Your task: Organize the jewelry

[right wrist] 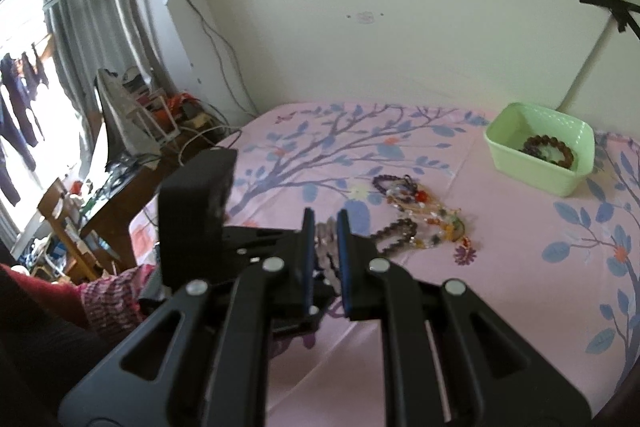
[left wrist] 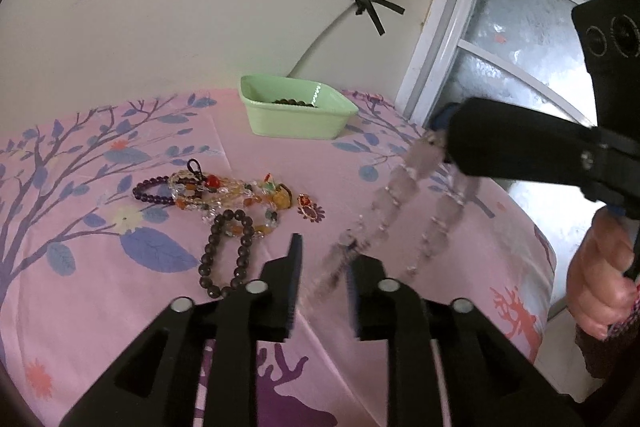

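Beads of a pale pink necklace [left wrist: 394, 187] hang from the right gripper [right wrist: 325, 227], whose fingers pinch the strand with only a narrow gap between them. Its lower loop dangles blurred between the parted, empty fingers of the left gripper [left wrist: 324, 259]. Beyond, a heap of bracelets [left wrist: 224, 203] lies on the pink tablecloth [left wrist: 100, 287]. Farther back sits a green tray [left wrist: 296, 111] holding dark beads.
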Demonstrator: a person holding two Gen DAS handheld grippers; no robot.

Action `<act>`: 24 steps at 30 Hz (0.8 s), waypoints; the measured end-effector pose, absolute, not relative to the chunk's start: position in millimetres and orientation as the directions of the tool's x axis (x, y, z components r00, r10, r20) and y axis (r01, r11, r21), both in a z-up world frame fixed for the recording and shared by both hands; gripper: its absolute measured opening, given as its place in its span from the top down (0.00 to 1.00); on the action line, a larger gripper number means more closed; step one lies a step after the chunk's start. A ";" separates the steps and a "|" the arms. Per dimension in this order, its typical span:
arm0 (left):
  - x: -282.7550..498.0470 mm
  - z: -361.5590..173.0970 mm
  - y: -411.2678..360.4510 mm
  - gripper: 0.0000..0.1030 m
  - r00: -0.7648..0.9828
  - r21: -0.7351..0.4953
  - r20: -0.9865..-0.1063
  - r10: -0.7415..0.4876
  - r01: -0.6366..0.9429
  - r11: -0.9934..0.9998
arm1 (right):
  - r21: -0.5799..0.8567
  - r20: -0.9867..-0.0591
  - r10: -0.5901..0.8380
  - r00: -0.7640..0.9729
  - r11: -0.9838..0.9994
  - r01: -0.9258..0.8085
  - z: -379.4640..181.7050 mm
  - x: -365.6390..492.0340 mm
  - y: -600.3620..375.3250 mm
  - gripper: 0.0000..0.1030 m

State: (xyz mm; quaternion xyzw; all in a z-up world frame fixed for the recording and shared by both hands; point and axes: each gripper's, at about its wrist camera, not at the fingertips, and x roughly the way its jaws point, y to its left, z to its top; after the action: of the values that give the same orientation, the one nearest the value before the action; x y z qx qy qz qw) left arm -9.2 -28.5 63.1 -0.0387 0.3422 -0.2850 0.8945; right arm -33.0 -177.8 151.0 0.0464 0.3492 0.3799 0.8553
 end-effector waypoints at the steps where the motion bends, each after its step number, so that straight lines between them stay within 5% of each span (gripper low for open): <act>1: -10.4 64.3 -27.4 0.71 0.612 -0.263 -0.577 -0.541 0.488 0.832 | 0.345 -0.560 0.684 0.468 0.706 -0.619 152.2 -33.5 -177.8 0.90; 6: -13.1 75.4 -23.5 0.72 0.651 -0.239 -0.514 -0.559 0.517 0.822 | 0.338 -0.539 0.680 0.497 0.716 -0.611 160.5 -31.5 -187.4 0.90; 8: -9.6 80.7 -24.7 0.89 0.657 -0.217 -0.511 -0.554 0.525 0.823 | 0.331 -0.530 0.669 0.521 0.729 -0.599 164.3 -26.4 -194.9 0.90; 9: -8.2 83.9 -25.6 0.90 0.661 -0.206 -0.512 -0.549 0.526 0.825 | 0.329 -0.525 0.661 0.535 0.738 -0.589 165.5 -22.5 -199.4 0.90; 16: 25.8 122.1 -38.6 0.90 0.656 -0.194 -0.497 -0.568 0.553 0.810 | 0.311 -0.514 0.598 0.615 0.798 -0.517 171.0 26.6 -230.7 0.90; 24: 127.1 179.5 -84.5 0.90 0.593 -0.321 -0.473 -0.652 0.573 0.754 | 0.318 -0.479 0.526 0.703 0.850 -0.419 186.6 119.4 -265.4 0.90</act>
State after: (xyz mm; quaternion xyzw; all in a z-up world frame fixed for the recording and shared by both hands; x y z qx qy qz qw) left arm 127.1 -84.5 179.5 -0.0676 0.2918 -0.3444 0.8898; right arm 119.4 -265.4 186.6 0.0926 0.2871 0.2574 0.9180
